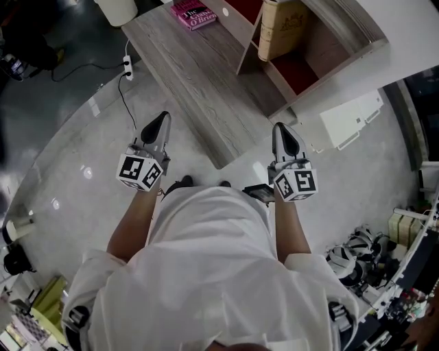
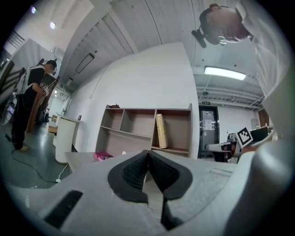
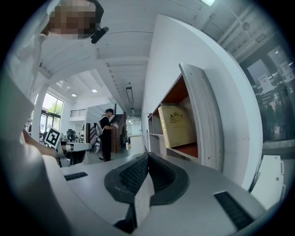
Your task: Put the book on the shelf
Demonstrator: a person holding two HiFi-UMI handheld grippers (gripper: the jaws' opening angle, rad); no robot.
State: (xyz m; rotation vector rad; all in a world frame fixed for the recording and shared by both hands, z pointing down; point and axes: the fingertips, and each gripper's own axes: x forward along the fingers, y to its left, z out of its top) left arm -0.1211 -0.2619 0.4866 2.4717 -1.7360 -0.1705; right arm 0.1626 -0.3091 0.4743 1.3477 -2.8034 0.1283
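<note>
A pink book (image 1: 193, 14) lies flat at the far end of the grey wooden table (image 1: 199, 89); the left gripper view shows that pink book (image 2: 102, 156) too. The open-fronted shelf (image 1: 322, 41) stands at the table's right, with a tan book (image 1: 281, 27) upright in one compartment. My left gripper (image 1: 159, 123) hovers off the table's near left side, shut and empty, well short of the pink book. Near the table's front corner my right gripper (image 1: 282, 129) is shut on nothing. It points at the shelf (image 3: 203, 115) and the tan book (image 3: 176, 125).
A white cylindrical bin (image 1: 116, 8) stands past the table's far left corner. A power strip with its cable (image 1: 127, 66) lies on the floor to the left. A white panel (image 1: 350, 118) lies right of the shelf. A person (image 2: 34, 101) stands in the background.
</note>
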